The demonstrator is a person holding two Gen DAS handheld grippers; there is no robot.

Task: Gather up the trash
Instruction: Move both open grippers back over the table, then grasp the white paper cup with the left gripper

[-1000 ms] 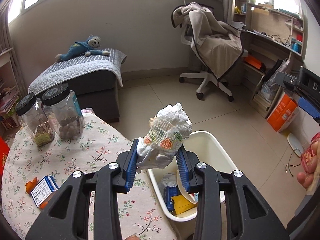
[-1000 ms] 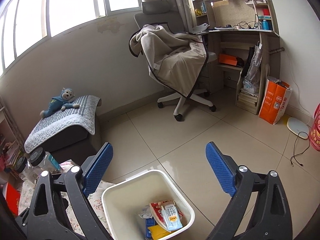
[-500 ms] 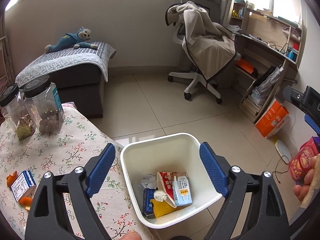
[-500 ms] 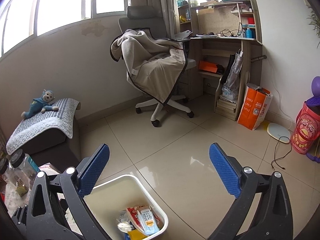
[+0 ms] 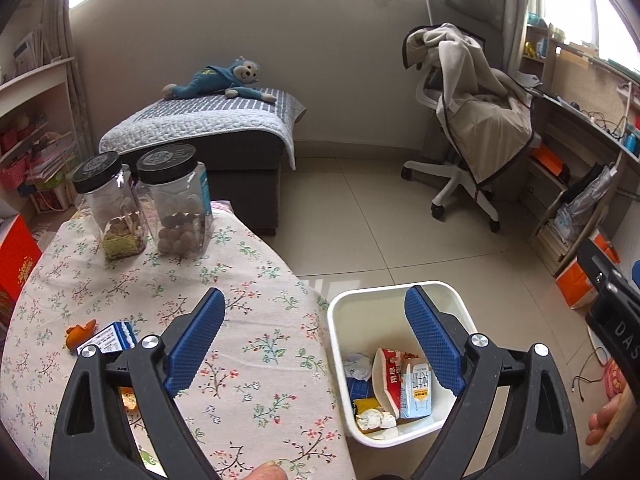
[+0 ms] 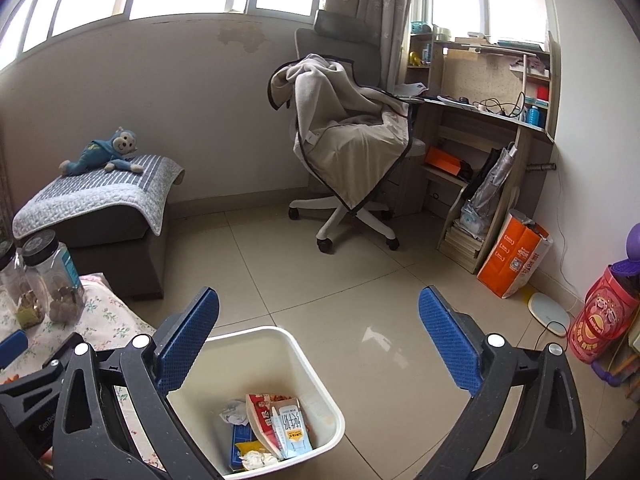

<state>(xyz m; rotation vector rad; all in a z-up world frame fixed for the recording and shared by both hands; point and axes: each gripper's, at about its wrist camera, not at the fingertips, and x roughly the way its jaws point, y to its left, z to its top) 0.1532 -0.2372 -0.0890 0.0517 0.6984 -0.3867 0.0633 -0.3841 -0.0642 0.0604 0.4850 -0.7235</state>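
The left gripper (image 5: 316, 338), its jaws just opened wide, is held empty over the table's (image 5: 256, 280) right edge. The right gripper (image 6: 320, 338) is spread wide and empty above the white bin (image 6: 320, 400), where crumpled trash (image 6: 256, 458) is seen.

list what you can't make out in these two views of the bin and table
- Bin bottom: left wrist view, piled cartons cover what lies beneath.
- Small blue carton on the table: left wrist view, the left gripper hides its near end; print too small.
- Jars: right wrist view, one cut by the left edge.
- Right gripper: open, empty.

Two jars (image 5: 140, 204), one bin (image 5: 394, 294), one chair (image 5: 468, 120)
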